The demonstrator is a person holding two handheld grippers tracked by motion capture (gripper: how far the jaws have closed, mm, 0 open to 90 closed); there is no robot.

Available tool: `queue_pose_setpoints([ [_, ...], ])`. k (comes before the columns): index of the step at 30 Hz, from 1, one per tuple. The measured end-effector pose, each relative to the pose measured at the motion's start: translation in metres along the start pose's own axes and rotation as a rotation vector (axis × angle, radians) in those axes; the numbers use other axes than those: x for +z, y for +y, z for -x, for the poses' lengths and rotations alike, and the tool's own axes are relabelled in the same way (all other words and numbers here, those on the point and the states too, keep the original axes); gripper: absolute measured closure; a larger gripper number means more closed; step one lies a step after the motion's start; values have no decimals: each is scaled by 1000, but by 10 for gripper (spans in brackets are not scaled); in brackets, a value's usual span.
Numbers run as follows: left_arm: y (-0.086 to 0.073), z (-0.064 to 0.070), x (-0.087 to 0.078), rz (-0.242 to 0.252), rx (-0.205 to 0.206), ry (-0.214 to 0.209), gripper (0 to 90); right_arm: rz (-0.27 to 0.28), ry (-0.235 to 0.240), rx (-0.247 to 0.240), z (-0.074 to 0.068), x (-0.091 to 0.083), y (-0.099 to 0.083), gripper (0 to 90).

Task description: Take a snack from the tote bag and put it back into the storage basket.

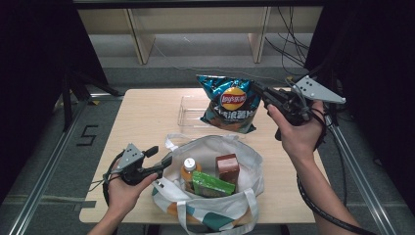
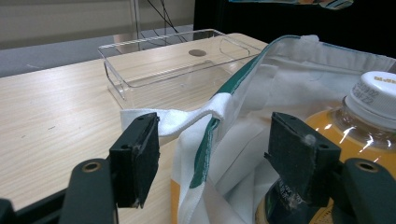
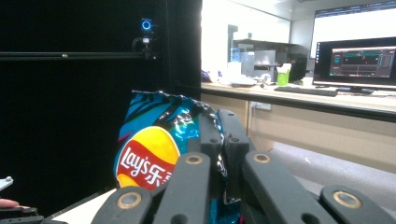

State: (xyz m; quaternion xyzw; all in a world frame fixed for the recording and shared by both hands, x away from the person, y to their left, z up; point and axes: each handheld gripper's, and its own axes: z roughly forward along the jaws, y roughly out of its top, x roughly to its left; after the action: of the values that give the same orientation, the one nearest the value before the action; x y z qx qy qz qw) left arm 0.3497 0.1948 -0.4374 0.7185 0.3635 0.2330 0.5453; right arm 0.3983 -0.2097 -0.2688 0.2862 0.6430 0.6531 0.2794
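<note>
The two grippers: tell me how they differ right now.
The right gripper is shut on the chip bag, holding it up above the table; the left gripper is open, with its jaws either side of the tote bag's rim. The right is raised; the left sits low. Both have black jaws.

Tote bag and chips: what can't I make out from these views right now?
- Tote bag: its bottom is hidden in the high view by the orange bottle, green packet and brown carton.
- Orange bottle: label cut off in the left gripper view by the right-hand jaw.
- Chip bag: its edge in the right gripper is covered by the jaws in the right gripper view.
- Clear tray: partly behind the chip bag in the high view.
</note>
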Motion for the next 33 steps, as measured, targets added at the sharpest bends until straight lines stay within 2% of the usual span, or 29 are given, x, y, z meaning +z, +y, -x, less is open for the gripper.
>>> queue_pose_setpoints([
  [1, 0, -1, 0, 1, 6, 2, 332, -10, 2, 20, 0, 1, -1, 900],
  [2, 0, -1, 0, 1, 6, 2, 332, -7, 0, -15, 4, 2, -1, 900],
  [3, 0, -1, 0, 2, 9, 2, 332, -7, 0, -15, 4, 2, -1, 900],
  [5, 0, -1, 0, 7, 0, 5, 331, -3, -5, 25, 4, 5, -2, 900],
  [7, 1, -1, -1, 9, 5, 4, 330, -10, -14, 7, 5, 6, -3, 900],
  [9, 1, -1, -1, 10, 6, 4, 330, -8, -23, 15, 5, 8, -5, 899],
  [10, 0, 0, -1, 14, -19, 0, 329, -16, -29, 20, 4, 8, -5, 899],
  [11, 0, 0, -1, 14, -19, 0, 329, -16, -29, 20, 4, 8, -5, 899],
  [13, 1, -2, -1, 13, 6, 6, 329, 11, -44, -17, 5, 11, -6, 899],
  [16, 1, -2, -1, 15, 11, 6, 329, 13, -48, -19, 5, 13, -6, 899],
  [17, 1, -3, -1, 15, 12, 6, 329, 18, -37, -4, 5, 15, -7, 899],
  [19, 1, -2, -1, 15, 8, 5, 329, 5, -41, -16, 6, 16, -7, 900],
  [20, 1, -2, -1, 14, 11, 6, 329, 19, -42, -18, 7, 18, -8, 900],
  [21, 1, -3, -1, 13, 10, 7, 329, 16, -40, 1, 6, 19, -8, 900],
  [25, 1, -3, -1, 15, 5, 8, 329, 12, -44, -6, 7, 22, -9, 900],
  [27, 1, -4, -1, 15, 23, 8, 329, -9, -48, 9, 7, 24, -10, 900],
  [28, 1, -4, -1, 15, 23, 8, 330, -9, -48, 9, 7, 24, -10, 900],
  [29, 1, -4, -1, 15, 20, 8, 330, -3, -43, -18, 10, 27, -9, 900],
  [30, 1, -4, -1, 15, 24, 8, 330, 5, -50, -15, 10, 28, -10, 900],
  [31, 1, -4, -1, 16, 20, 7, 330, 5, -50, -15, 10, 28, -10, 900],
  [32, 0, -3, -1, 18, 0, 4, 330, -2, -52, -1, 10, 29, -9, 900],
  [33, -1, -1, -1, 17, -24, 3, 330, -2, -49, -12, 11, 30, -9, 900],
])
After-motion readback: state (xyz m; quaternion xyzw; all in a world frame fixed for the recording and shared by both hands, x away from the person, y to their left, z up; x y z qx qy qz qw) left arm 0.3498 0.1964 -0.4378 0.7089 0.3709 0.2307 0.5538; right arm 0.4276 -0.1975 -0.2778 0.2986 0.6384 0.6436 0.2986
